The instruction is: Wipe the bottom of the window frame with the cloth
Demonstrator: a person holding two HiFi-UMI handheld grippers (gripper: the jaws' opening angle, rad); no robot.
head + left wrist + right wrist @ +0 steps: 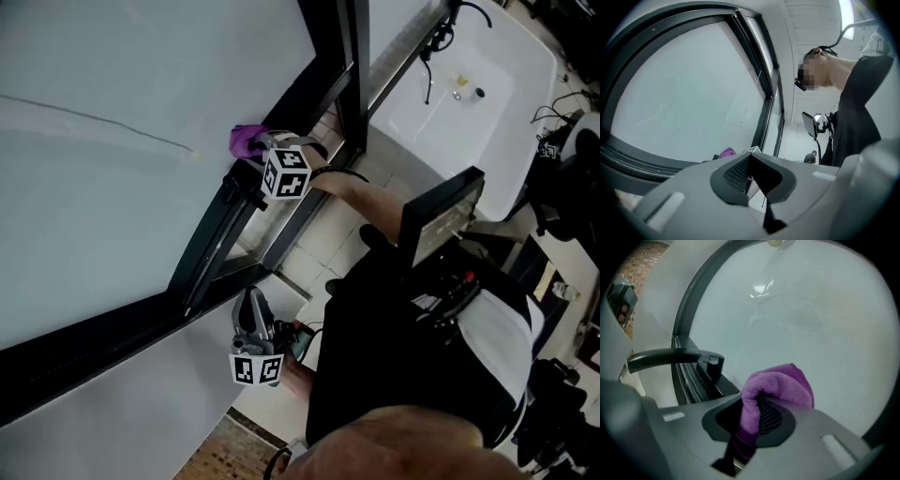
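Right gripper view: right claw (757, 417) grasps cloth (783, 383) at window frame (216, 236), wiping step; left claw (757, 180) clenched, empty. Next: sweep along its bottom.

Purple cloth (780, 383); black window frame (211, 234); black-and-white square-marked cubes (286, 175).

A purple fleecy cloth (247, 141) held at the dark metal window frame (208, 239).
The cloth is bunched into a soft wad. One end is pinched between the closed jaws of the right gripper (749, 418), and its rounded bulk stands out beyond them against the pale pane (825, 324). It sits just beside the frame's black rail, which runs diagonally under the glass; whether they touch cannot be told.
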